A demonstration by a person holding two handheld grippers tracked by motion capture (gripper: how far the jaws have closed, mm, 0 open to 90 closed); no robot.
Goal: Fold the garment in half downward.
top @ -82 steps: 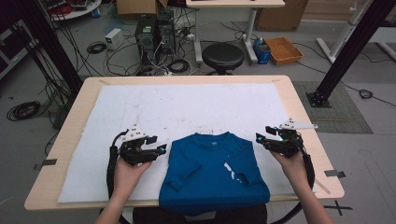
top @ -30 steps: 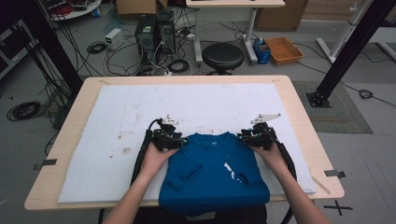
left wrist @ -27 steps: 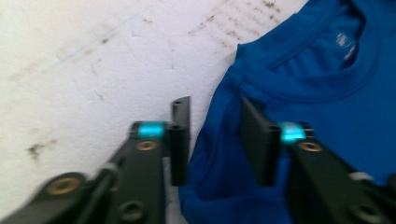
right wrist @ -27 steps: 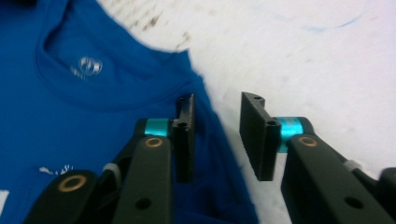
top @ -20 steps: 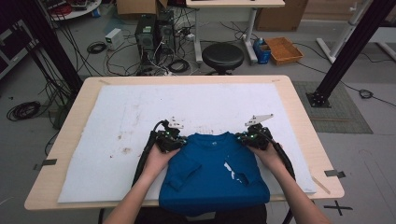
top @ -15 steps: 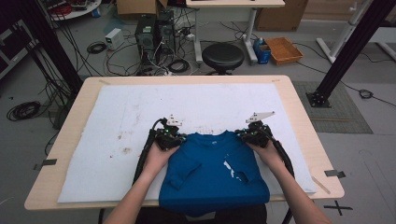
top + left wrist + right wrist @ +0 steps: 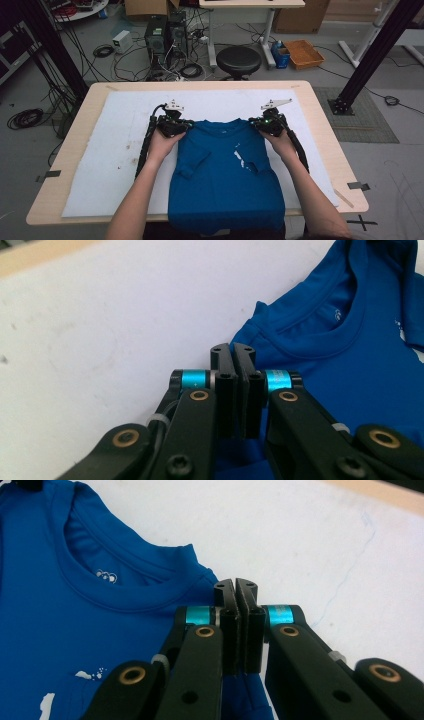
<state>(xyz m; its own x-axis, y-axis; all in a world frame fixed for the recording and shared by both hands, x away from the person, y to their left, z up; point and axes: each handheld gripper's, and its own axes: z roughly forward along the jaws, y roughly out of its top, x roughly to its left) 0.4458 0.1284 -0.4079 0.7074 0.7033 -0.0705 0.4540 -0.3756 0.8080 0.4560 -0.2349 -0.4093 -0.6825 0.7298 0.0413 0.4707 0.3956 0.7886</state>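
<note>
A blue T-shirt with a white print lies flat on the white mat, its collar toward the far side and its hem over the near table edge. My left gripper is shut on the shirt's left shoulder beside the collar. In the left gripper view the jaws of that gripper are pressed together with blue cloth caught low between them. My right gripper is shut on the other shoulder. The right gripper view shows its jaws closed on the shirt in the same way.
The wooden table carries the mat, with bits of tape near its right and left edges. Beyond the far edge stand a black stool, a computer tower, an orange box and floor cables. Black posts rise at both sides.
Both grippers came in from the sides to the shirt's shoulders and closed there. Since half a second ago they have moved toward the far side, drawing the shirt's top edge along.
</note>
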